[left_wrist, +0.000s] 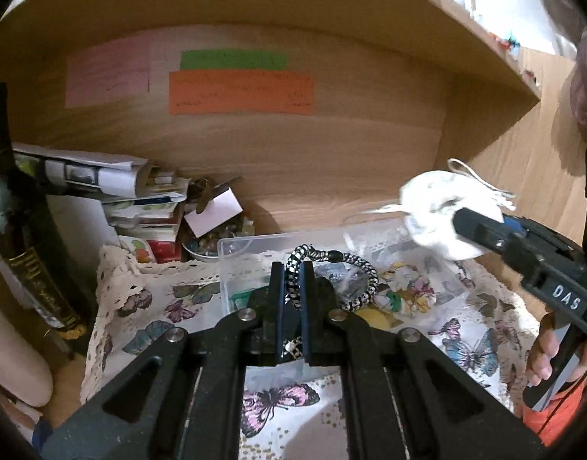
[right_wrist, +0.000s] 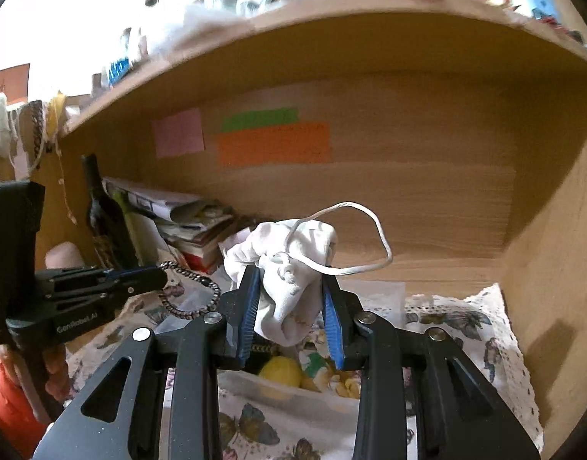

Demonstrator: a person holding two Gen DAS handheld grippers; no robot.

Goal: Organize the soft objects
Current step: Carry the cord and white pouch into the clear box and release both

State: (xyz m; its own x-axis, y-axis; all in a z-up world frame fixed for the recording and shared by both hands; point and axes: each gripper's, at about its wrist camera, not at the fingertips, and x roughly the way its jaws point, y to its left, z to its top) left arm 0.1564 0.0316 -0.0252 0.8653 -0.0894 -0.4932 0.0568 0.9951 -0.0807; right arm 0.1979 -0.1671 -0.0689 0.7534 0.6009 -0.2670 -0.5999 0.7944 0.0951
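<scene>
On the left wrist camera, my left gripper (left_wrist: 292,280) has its fingers pinched almost together on a black-and-white hair tie (left_wrist: 337,278), whose loop hangs out in front over the clear plastic box (left_wrist: 235,253). The box sits on the butterfly cloth (left_wrist: 477,329) inside the wooden shelf (left_wrist: 331,161). Off to the right I see my right gripper (left_wrist: 466,226) carrying a white pouch (left_wrist: 435,211) above the far corner of the box. Some soft things, green and yellow, already seem to lie in the box, though I cannot make them out well.

On the right wrist camera, the right gripper (right_wrist: 291,306) has its fingers part-way closed, squeezing the white pouch (right_wrist: 293,268), with its drawstring (right_wrist: 370,230) looping free to the right. Below it I see something yellow (right_wrist: 281,372) in the box. The left gripper (right_wrist: 147,278) holds the hair tie (right_wrist: 193,291) off to the left.

I judge the task well under way: both items are lifted and over the box, neither yet dropped in. What is left is to lower and release them.
</scene>
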